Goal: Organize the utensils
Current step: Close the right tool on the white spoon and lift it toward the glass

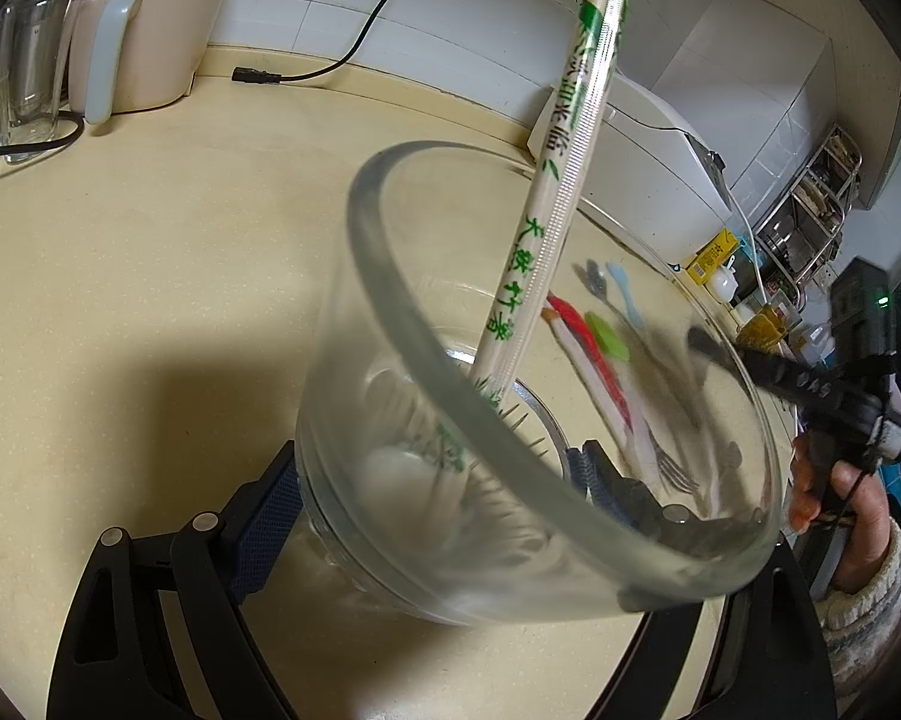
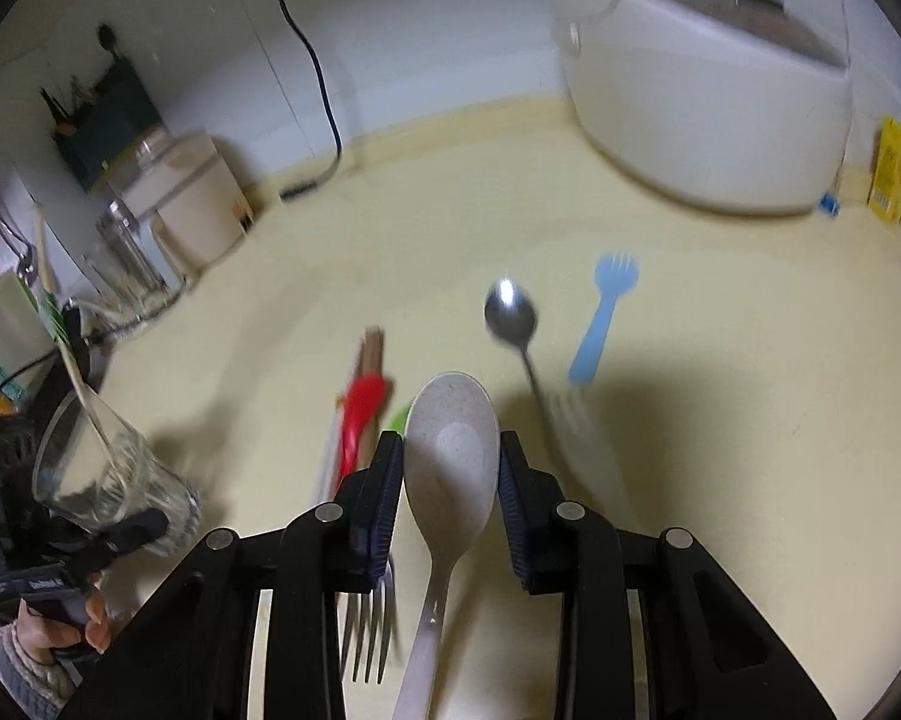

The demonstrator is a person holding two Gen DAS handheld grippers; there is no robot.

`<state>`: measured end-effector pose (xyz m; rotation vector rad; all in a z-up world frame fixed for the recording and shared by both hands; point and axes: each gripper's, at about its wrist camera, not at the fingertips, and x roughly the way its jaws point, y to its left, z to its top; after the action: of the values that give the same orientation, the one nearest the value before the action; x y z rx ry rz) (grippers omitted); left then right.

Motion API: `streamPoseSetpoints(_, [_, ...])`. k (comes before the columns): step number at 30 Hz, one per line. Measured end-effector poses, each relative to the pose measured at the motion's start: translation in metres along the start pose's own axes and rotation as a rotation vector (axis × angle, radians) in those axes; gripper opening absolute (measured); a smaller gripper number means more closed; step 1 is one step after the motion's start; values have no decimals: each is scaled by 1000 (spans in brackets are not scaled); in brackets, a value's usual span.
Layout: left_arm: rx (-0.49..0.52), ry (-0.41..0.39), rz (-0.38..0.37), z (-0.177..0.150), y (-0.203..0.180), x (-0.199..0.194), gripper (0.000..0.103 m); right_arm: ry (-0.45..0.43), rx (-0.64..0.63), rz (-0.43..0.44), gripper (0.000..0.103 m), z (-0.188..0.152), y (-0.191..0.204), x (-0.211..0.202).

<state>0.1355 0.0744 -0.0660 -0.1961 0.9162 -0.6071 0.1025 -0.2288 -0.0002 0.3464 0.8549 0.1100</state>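
My left gripper is shut on a clear drinking glass, tilted over the beige counter. A paper-wrapped pair of chopsticks with green print stands in it. My right gripper is shut on the bowl of a speckled beige spoon, whose handle runs back toward the camera. On the counter beyond lie a metal spoon, a blue spork, a red-handled utensil, a green piece and a metal fork. The glass shows at the left of the right wrist view.
A white rice cooker stands at the back right with a yellow box beside it. At the back left are a cream appliance, glass jars and a loose black power cord. A person's hand holds the right gripper.
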Motion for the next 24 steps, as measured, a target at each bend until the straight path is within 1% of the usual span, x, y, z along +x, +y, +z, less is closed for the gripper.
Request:
streamPoseSetpoints(5, [0, 0, 0, 0, 0, 0, 90, -107, -25, 8, 31, 15, 7, -26])
streamPoseSetpoints(9, [0, 0, 0, 0, 0, 0, 90, -170, -46, 16, 31, 26, 13, -43])
streamPoseSetpoints(15, [0, 0, 0, 0, 0, 0, 90, -235, -70, 25, 30, 38, 28, -62])
streamPoseSetpoints(20, [0, 0, 0, 0, 0, 0, 90, -284, -103, 92, 30, 52, 49, -82])
streamPoseSetpoints(24, [0, 0, 0, 0, 0, 0, 90, -302, -131, 203, 30, 62, 73, -100])
